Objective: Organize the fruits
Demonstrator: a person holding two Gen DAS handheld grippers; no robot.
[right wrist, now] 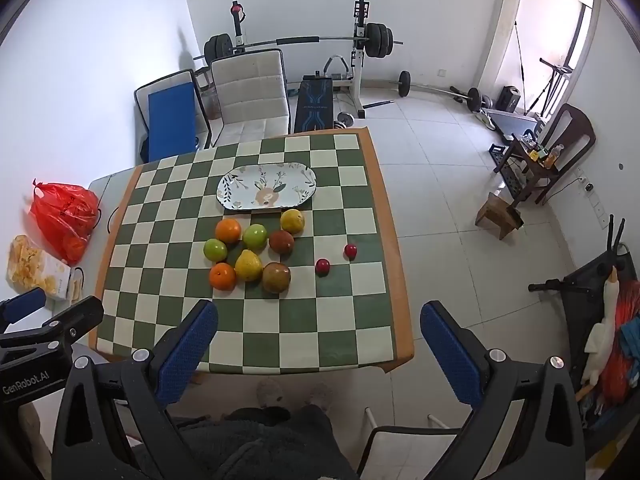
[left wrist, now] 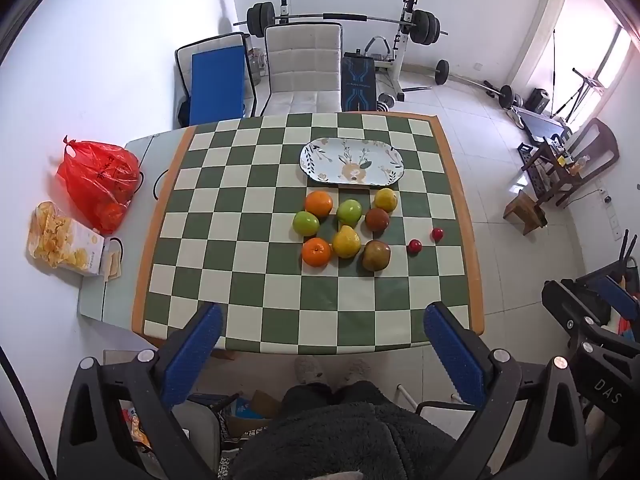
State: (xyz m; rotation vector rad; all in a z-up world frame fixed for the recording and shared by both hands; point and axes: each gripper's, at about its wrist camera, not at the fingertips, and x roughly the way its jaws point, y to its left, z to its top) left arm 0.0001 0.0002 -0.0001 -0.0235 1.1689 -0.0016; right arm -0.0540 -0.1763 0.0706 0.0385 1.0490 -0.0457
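Left gripper (left wrist: 322, 334): blue-padded fingers spread wide, holding nothing — above the near table edge.
Right gripper (right wrist: 319, 334): likewise wide apart, empty.
Plate: oval white floral ceramic plate (left wrist: 351, 161), bare, on the green-and-cream checkered tablecloth (left wrist: 248, 208).
Fruit: oranges, green apples, yellow pears, brownish fruits (left wrist: 344, 228) clustered just nearer than the plate — two small red fruits (left wrist: 415, 246) right of the cluster.

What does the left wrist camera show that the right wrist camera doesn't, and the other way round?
Only the left wrist view shows the right gripper at its right edge, fingers partly cropped. Only the right wrist view shows the left gripper at its left edge and a white plush toy on the floor. Both share the checkered table, the empty plate, the fruit cluster and the red bag.
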